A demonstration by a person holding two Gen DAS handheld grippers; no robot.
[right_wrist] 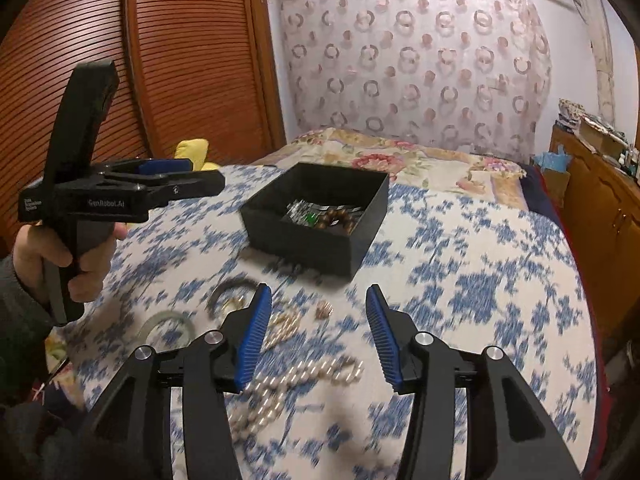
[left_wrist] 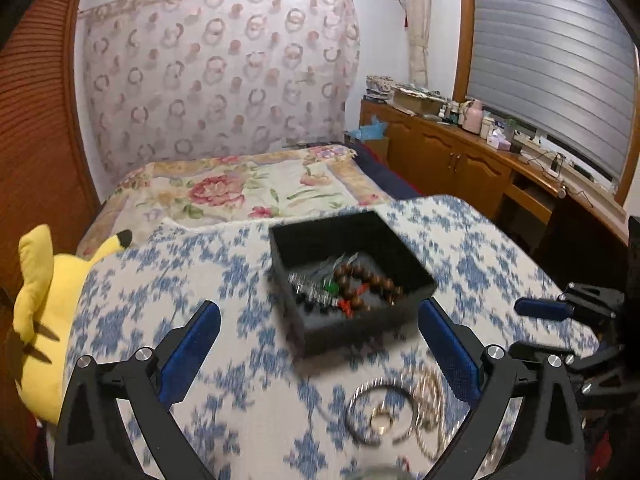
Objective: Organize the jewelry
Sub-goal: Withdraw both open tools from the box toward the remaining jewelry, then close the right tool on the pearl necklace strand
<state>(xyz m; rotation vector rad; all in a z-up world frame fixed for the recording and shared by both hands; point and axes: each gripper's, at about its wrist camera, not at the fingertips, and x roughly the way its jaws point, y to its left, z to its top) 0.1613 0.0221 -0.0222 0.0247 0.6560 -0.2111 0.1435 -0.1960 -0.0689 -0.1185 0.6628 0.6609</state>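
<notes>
Here the left gripper [left_wrist: 320, 320] has its jaws spread as wide as they go, with nothing between them. A black box [left_wrist: 352, 280] sits on the blue-flowered bedspread [left_wrist: 500, 248] just past the jaw tips; it holds a brown bead bracelet [left_wrist: 368, 284] and other small pieces. A silver bangle [left_wrist: 380, 412] lies on the bedspread below the jaws, nearer the camera, beside a pearl strand [left_wrist: 430, 408]. The right gripper [right_wrist: 318, 300] has its jaws about half open and empty. The pearl strand [right_wrist: 280, 388] lies under and just inside its left jaw, and the black box [right_wrist: 316, 216] sits ahead of both jaws. A yellow plush toy [left_wrist: 44, 308] lies at the bed's left edge.
</notes>
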